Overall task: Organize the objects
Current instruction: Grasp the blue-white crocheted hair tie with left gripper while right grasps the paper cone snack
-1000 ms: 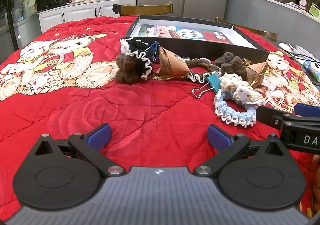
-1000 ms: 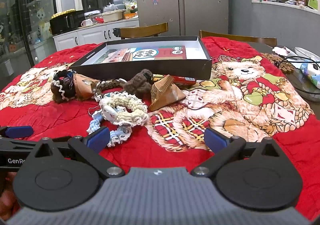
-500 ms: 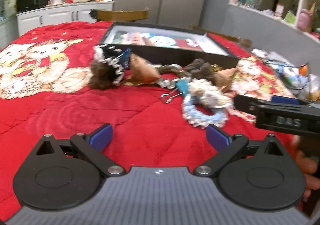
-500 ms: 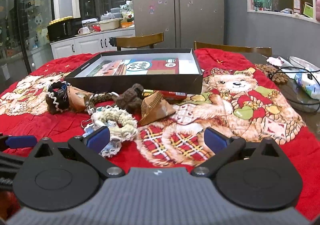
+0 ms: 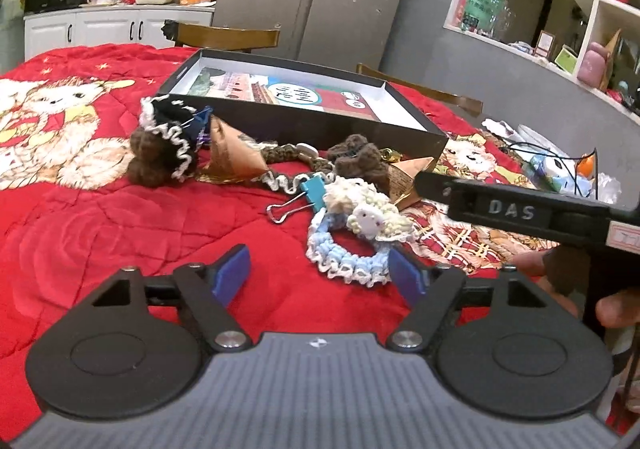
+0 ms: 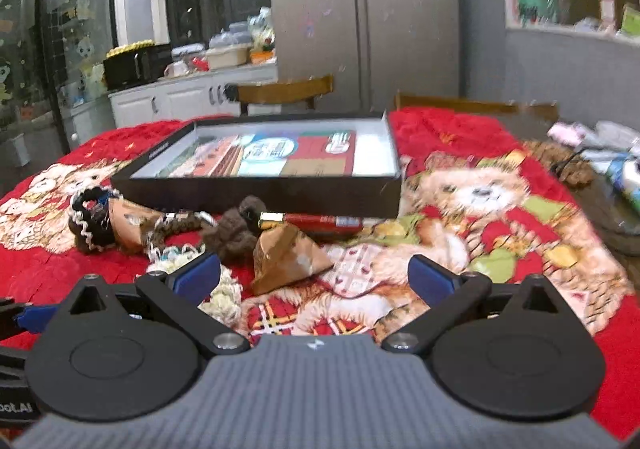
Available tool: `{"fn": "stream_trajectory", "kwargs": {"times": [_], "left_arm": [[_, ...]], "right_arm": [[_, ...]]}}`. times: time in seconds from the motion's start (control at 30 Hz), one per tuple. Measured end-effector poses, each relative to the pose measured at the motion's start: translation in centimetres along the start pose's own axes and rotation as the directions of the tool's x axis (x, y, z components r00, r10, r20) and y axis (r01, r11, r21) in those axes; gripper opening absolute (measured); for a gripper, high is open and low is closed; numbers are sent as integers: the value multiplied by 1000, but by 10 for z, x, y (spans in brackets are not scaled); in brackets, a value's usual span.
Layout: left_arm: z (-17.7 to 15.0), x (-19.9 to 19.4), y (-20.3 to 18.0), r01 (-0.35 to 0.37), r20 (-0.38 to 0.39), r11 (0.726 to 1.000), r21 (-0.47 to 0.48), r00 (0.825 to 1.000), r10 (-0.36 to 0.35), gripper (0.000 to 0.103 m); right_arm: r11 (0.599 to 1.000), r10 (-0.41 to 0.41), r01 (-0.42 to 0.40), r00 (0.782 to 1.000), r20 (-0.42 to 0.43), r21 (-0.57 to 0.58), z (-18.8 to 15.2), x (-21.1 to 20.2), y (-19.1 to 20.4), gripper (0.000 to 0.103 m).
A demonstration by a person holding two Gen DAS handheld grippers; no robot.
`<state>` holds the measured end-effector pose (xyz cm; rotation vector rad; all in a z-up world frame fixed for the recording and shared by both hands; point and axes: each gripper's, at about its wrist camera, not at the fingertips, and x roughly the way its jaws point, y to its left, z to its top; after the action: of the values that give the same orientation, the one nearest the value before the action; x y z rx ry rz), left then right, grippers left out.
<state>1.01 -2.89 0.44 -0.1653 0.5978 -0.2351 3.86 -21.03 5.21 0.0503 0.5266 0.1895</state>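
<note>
A shallow black box (image 5: 304, 129) lies open on the red quilt, with small items strewn in front of it. My left gripper (image 5: 320, 276) hovers low over the quilt with its jaws closing. A blue-and-white crocheted scrunchie (image 5: 348, 263) lies just ahead between the pads, untouched, and a cream sheep scrunchie (image 5: 374, 215) rests on it. A teal binder clip (image 5: 314, 189) lies beside them. My right gripper (image 6: 314, 278) is open. A brown paper pyramid (image 6: 288, 257) sits just beyond its fingertips, in front of the box (image 6: 256, 195).
A brown crochet piece with a black-and-white frill (image 5: 164, 153), another paper pyramid (image 5: 232, 157) and a dark brown crochet (image 5: 360, 161) lie along the box front. A red tube (image 6: 320, 222) lies against the box. Cables and clutter sit at the right table edge (image 5: 560, 165). Wooden chairs stand behind.
The left gripper has swung right towards the scrunchies and its jaws have narrowed. The right gripper has moved forward, so the paper pyramid now sits closer to its fingertips.
</note>
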Motion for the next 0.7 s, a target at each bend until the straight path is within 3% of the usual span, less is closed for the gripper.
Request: {"fn": "stream_trajectory", "kwargs": {"times": [0.1, 0.2, 0.3, 0.43, 0.6, 0.7], "left_arm": [[2, 7, -7, -4, -3, 1000, 21, 1000, 4, 72], [4, 18, -11, -13, -27, 1000, 27, 1000, 14, 65], [6, 25, -15, -51, -19, 998, 27, 998, 52, 51], [7, 28, -11, -48, -19, 999, 5, 999, 48, 49], [7, 28, -9, -45, -18, 999, 1, 999, 45, 49], [7, 28, -9, -44, -20, 999, 7, 999, 45, 28]], "right_arm": [[997, 66, -65, 997, -31, 42, 2, 11, -8, 99], [996, 83, -81, 996, -28, 47, 8, 23, -10, 95], [996, 81, -81, 996, -30, 27, 11, 33, -9, 90], [995, 94, -91, 990, -102, 30, 11, 48, -5, 76], [996, 88, -84, 991, -102, 38, 10, 49, -6, 65], [995, 88, -83, 991, -96, 61, 9, 49, -9, 62]]}}
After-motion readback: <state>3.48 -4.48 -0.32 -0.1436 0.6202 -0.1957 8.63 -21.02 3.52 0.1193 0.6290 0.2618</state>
